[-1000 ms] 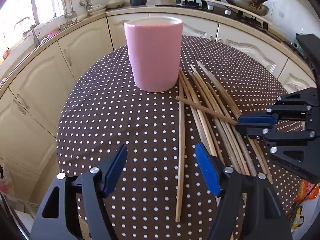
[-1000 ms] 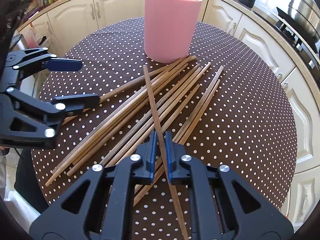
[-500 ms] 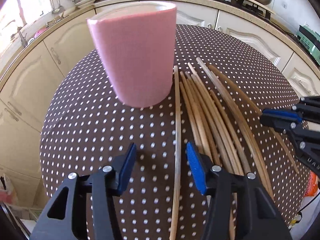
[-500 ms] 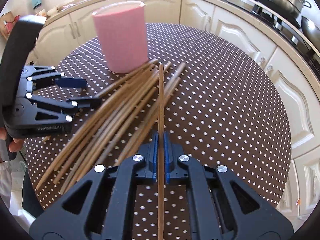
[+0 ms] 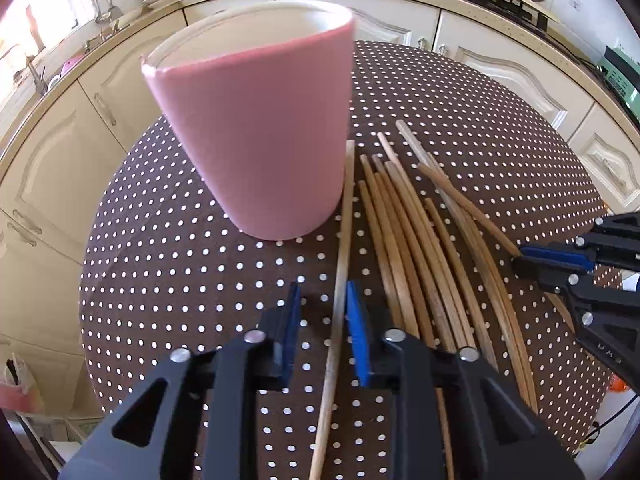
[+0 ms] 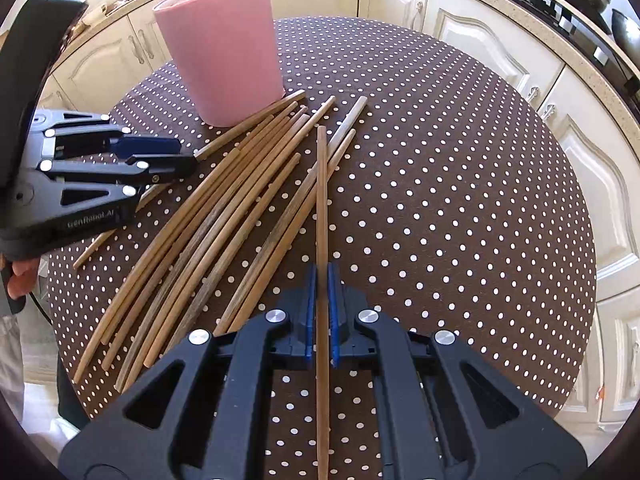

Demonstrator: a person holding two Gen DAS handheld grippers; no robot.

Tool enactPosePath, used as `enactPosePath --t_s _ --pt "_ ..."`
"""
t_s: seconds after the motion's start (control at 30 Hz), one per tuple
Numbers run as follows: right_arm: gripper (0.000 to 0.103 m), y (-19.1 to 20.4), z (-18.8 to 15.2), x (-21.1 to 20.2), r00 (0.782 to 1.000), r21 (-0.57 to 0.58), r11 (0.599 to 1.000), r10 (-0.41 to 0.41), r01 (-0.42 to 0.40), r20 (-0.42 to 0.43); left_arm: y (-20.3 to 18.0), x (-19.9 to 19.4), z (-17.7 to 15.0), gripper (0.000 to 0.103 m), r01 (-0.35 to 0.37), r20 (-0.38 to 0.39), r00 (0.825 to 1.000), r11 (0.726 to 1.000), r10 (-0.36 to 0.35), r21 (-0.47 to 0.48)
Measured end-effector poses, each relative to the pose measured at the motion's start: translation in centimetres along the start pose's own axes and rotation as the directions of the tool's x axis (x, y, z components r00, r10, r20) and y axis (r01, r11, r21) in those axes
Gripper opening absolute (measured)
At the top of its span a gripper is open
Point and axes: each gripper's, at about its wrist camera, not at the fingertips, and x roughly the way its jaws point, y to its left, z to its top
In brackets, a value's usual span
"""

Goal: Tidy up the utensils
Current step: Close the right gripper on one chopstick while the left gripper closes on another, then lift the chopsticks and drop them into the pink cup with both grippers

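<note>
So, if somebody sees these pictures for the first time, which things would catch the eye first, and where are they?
First the tall pink cup, standing at the far side of the dotted tablecloth. Next to it lies a loose fan of wooden chopsticks. The right gripper is shut on one chopstick, and the left gripper, jaws open, straddles another single chopstick beside the cup.

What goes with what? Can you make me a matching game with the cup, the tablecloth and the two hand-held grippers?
1. cup
2. tablecloth
3. left hand-held gripper
4. right hand-held gripper

A. shut, with the gripped chopstick between its fingers
B. pink, standing up
C. open around the lying chopstick
D. brown with white dots

Pairs: 1-B, 2-D, 3-C, 4-A
</note>
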Motion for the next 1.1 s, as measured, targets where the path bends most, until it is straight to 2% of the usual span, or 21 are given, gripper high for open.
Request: enactPosePath --t_s 0.1,0.13,0.17,0.3,0.37,0.47,0.57,0.6,0.67,0.73,0.83,0.93,1.0,1.1 --pt "0.006 -0.9 0.2 0.0 1.000 0.030 0.999 0.018 -0.018 0.010 -0.5 -0.4 -0.4 0.006 0.001 -0.004 1.000 1.000 -0.001 0.000" --pt "0.006 -1.3 0.2 0.0 0.999 0.041 0.999 0.025 -0.026 0.021 -0.6 -0.6 -0.5 0.006 0.022 0.000 1.000 1.000 -0.022 -0.008" --pt "0.006 -1.7 0.1 -0.2 0.999 0.053 0.998 0.036 -0.037 0.034 -0.6 -1.0 -0.8 0.005 0.050 0.012 0.999 0.999 -0.049 -0.019" --pt "0.006 -2.8 -0.6 -1.6 0.990 0.097 0.990 0.089 -0.100 0.105 -1.5 -3.2 -3.1 0.005 0.083 0.093 0.992 0.996 -0.080 -0.030" --pt "0.006 -3.3 -0.7 -3.0 0.980 0.118 0.983 0.118 -0.138 0.157 -1.4 -4.9 -4.0 0.005 0.122 0.152 0.981 0.992 -0.117 -0.026" --pt "0.006 -3.7 -0.6 -5.1 0.958 0.133 0.971 0.161 -0.197 0.239 -1.8 -8.0 -5.0 0.005 0.191 0.241 0.953 0.981 -0.185 -0.005" --pt "0.006 -3.7 -0.3 -7.1 0.928 0.133 0.963 0.182 -0.235 0.325 -2.4 -11.4 -5.5 0.005 0.238 0.355 0.906 0.971 -0.232 0.028" --pt "0.006 -3.8 -0.1 -7.9 0.912 0.133 0.958 0.193 -0.256 0.363 -2.3 -12.4 -5.7 0.005 0.244 0.389 0.890 0.969 -0.237 0.031" --pt "0.006 -3.3 0.5 -9.1 0.884 0.129 0.951 0.203 -0.280 0.421 -2.5 -14.3 -5.9 0.005 0.237 0.462 0.857 0.971 -0.227 0.038" --pt "0.006 -2.7 1.6 -10.1 0.852 0.117 0.948 0.207 -0.296 0.481 -3.0 -16.1 -5.6 0.005 0.221 0.539 0.817 0.975 -0.205 0.035" --pt "0.006 -1.3 4.1 -11.3 0.803 0.109 0.945 0.196 -0.307 0.563 -2.4 -17.7 -3.6 0.005 0.229 0.628 0.758 0.973 -0.174 -0.007" --pt "0.006 -0.5 6.6 -11.7 0.758 0.100 0.943 0.188 -0.316 0.624 -1.2 -18.2 -2.2 0.005 0.230 0.695 0.706 0.972 -0.133 -0.047" --pt "0.006 -0.5 8.6 -11.8 0.733 0.107 0.939 0.180 -0.327 0.656 -0.5 -18.1 -0.8 0.005 0.247 0.721 0.680 0.967 -0.130 -0.060" --pt "0.006 -0.3 10.7 -11.6 0.698 0.119 0.937 0.156 -0.328 0.699 0.7 -18.4 0.6 0.005 0.242 0.764 0.640 0.965 -0.079 -0.102"
